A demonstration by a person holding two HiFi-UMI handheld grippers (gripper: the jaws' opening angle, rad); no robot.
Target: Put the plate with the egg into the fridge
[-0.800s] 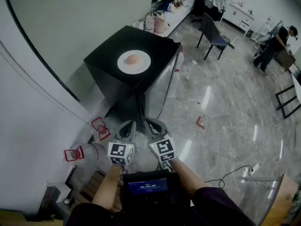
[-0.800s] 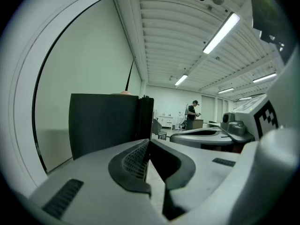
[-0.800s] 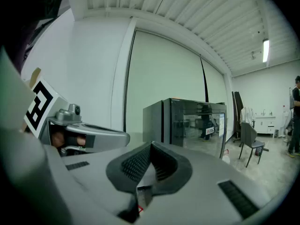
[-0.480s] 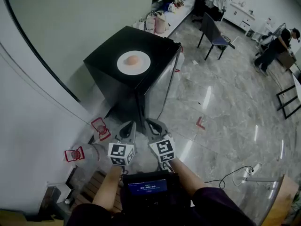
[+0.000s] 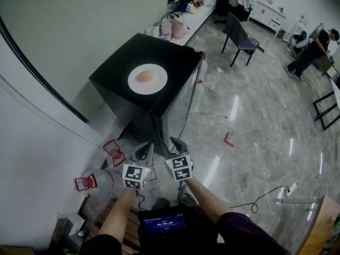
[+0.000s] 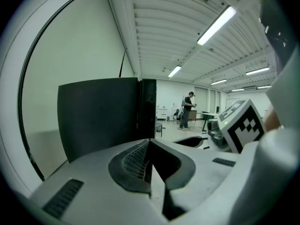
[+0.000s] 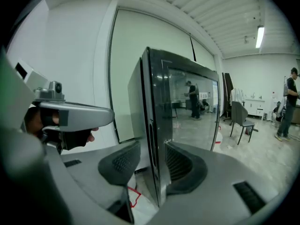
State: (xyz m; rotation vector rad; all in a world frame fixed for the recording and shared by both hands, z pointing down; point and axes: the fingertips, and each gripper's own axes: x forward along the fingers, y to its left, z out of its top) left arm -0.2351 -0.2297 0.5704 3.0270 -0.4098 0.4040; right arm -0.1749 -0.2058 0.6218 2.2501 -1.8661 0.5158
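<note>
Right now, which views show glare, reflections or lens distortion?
Head view: lamp glare streaks the glossy grey stone floor. Right gripper view: the shiny door of the black box-shaped fridge mirrors the room. Left gripper view: fisheye bends lines on the pale wall.

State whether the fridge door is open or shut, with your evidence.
Shut. The glossy door sits flush against the black fridge, with no inside showing; the plate with the egg is on top.

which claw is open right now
The right claw: its jaws stand apart with nothing gripped between them. The left claw has its jaws shut together.
</note>
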